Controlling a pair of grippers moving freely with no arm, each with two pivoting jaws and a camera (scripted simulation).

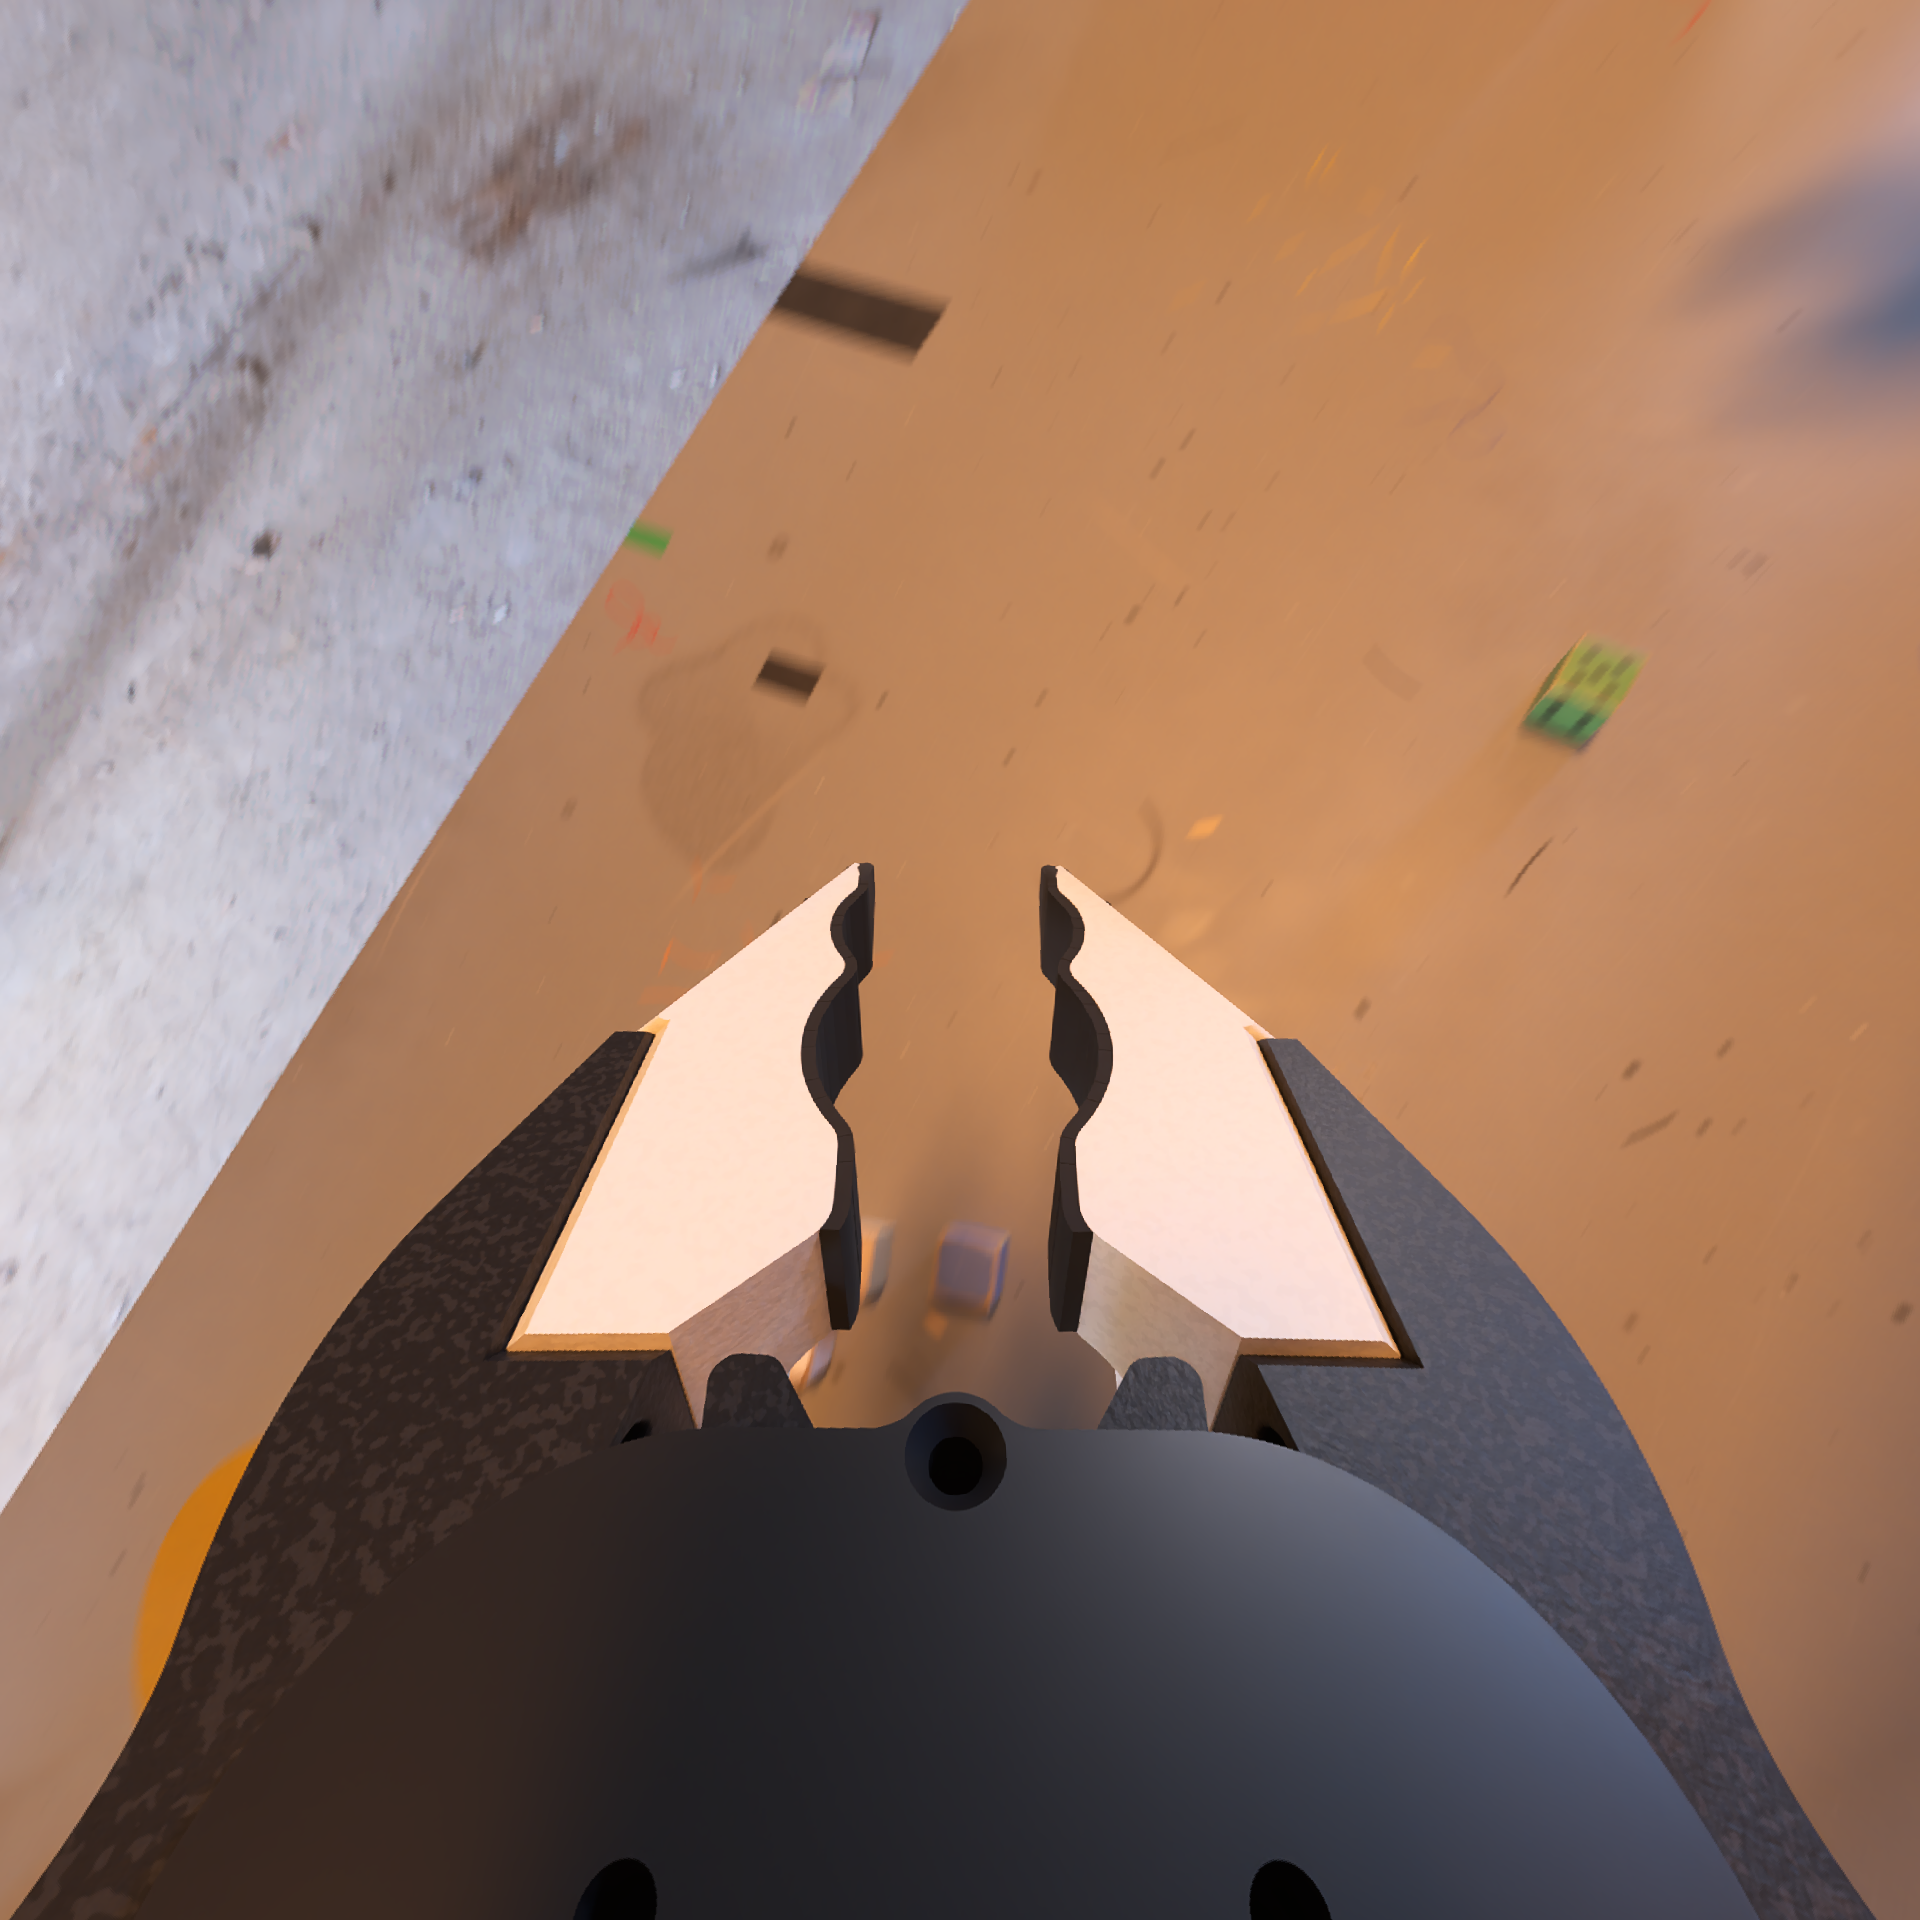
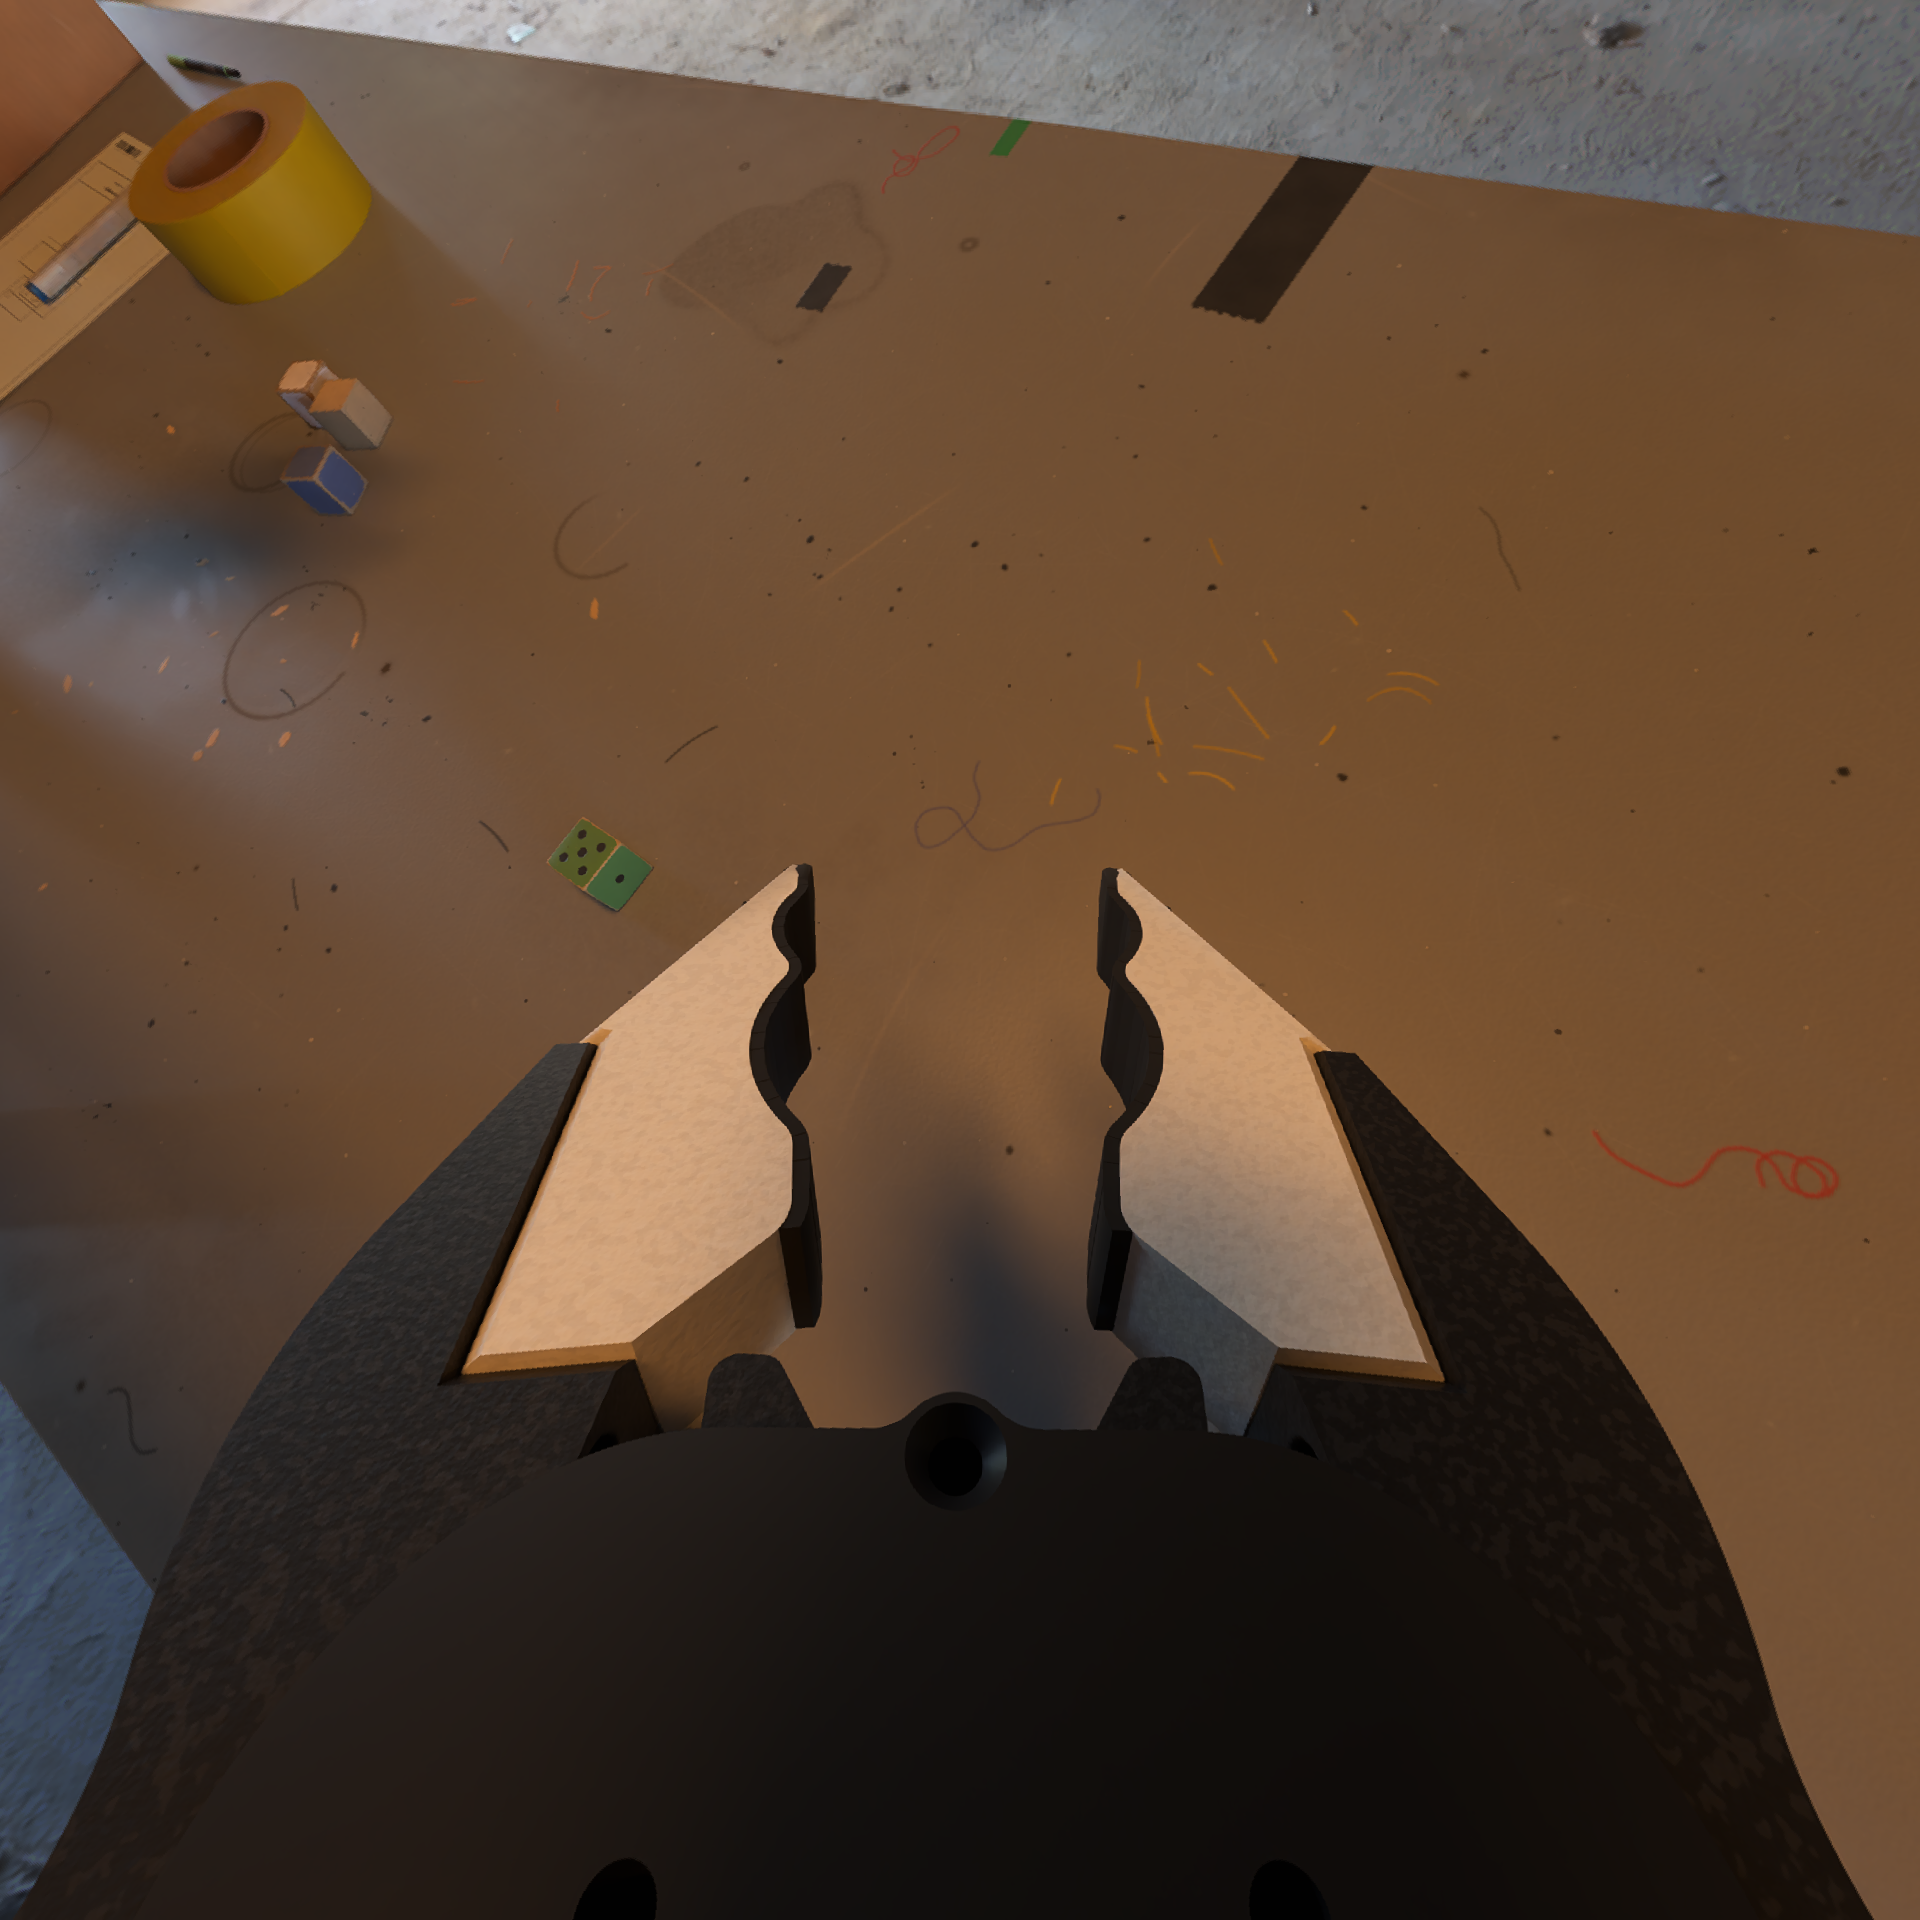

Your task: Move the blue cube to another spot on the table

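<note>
Left gripper [image 1: 957,873] spread, nothing between the fingertips, hanging over the brown table [image 1: 1351,935]. Blurred view here. Down between the finger bases, a small cube [image 1: 971,1262], looks to be the blue cube, resting on the table, clear of both fingers. Pale block [image 1: 879,1252] just beside it, half hidden by the left finger. Green die [image 1: 1579,691] well off to the right.

Right gripper [image 2: 956,873] spread wider, empty too, above bare table [image 2: 1455,468]. Green die [image 2: 600,864] just left of its left fingertip. Far up left, blue cube [image 2: 324,479] sitting on the table, near a pale wooden block [image 2: 335,403]. Beyond those, yellow tape roll [image 2: 249,192], touching a ruler-like strip [image 2: 73,260].
</note>
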